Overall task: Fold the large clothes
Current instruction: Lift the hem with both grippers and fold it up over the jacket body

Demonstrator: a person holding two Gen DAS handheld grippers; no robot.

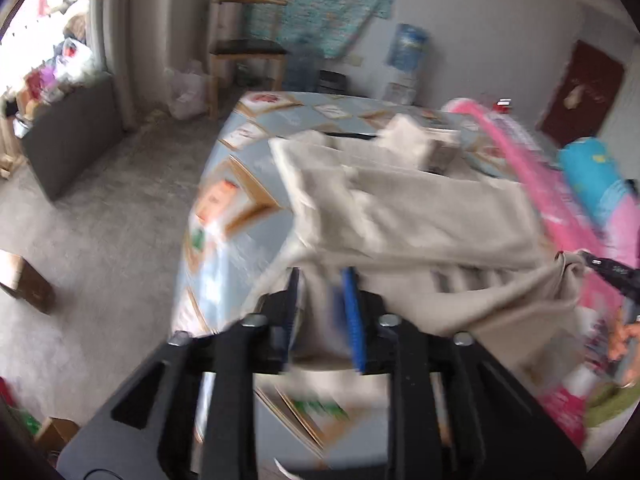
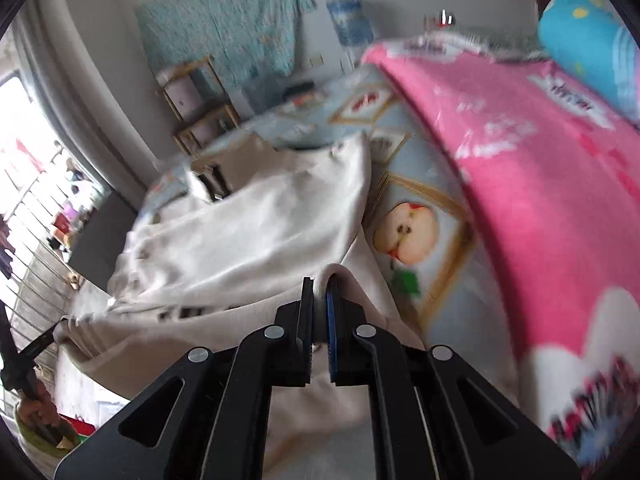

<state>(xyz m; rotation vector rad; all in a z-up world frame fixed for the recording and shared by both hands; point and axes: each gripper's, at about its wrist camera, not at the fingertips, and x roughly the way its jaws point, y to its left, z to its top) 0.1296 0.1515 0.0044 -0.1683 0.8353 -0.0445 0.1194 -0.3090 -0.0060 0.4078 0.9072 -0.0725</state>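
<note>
Both sets of fingers are gripping the same beige garment (image 2: 248,232), which is lying spread over a bed with a light blue fruit-print sheet (image 2: 436,248). Over on the right gripper (image 2: 320,300), the jaws are sitting only slightly apart and pinching a rolled edge of the fabric between the black pad and the blue one. On the left gripper (image 1: 324,292) the jaws are standing a bit wider with cloth bunched between them, but that view is smeared with blur, so I honestly can't tell if the pads are pressing on it or just sitting around it. From the left wrist view, the right gripper's tip is showing at the right edge with a corner of the garment gathered at it. A pink blanket (image 2: 520,152) is lying on the bed just beside the garment, and a blue pillow (image 2: 580,40) is sitting beyond it.
</note>
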